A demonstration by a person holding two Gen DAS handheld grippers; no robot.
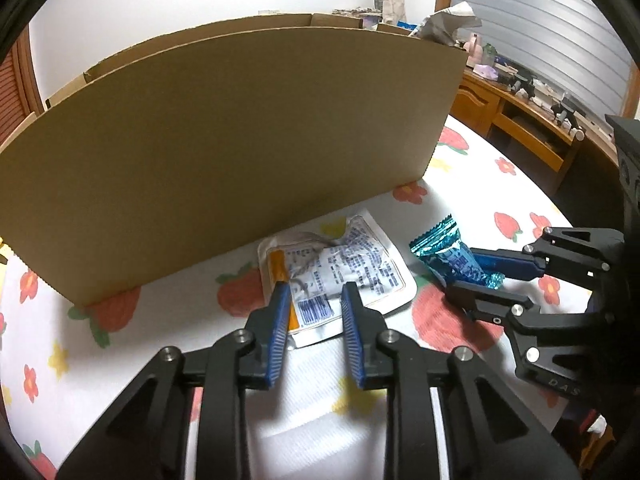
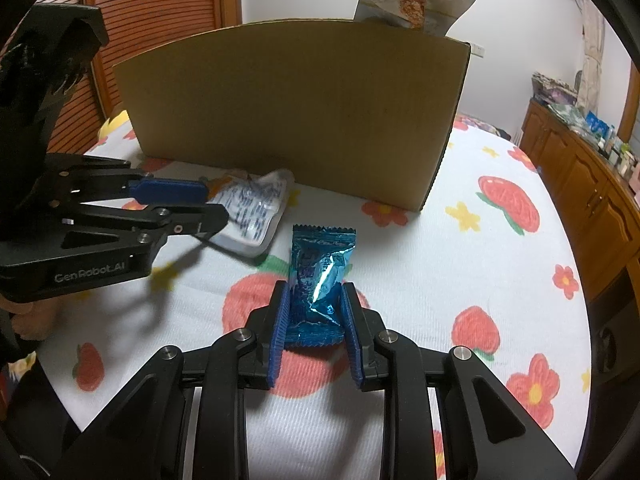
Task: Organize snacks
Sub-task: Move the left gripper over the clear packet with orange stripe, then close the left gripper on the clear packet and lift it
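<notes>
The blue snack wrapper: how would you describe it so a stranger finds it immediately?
Find the tall cardboard box on the strawberry-print cloth. In front of it lie two packets; the blue snack wrapper sits between the right hand-held gripper fingers. It is shiny metallic blue, unlike the flat white pouch.

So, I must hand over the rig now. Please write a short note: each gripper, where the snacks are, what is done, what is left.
Left gripper: open, over the white flat packet on the tablecloth, not gripping.
Right gripper: around the blue candy wrapper; grip not confirmed, wrapper still on the cloth.
Cardboard box: behind both snacks; one pouch already sticks out of it.
Left to do: put the blue wrapper and the white packet into the box.
</notes>
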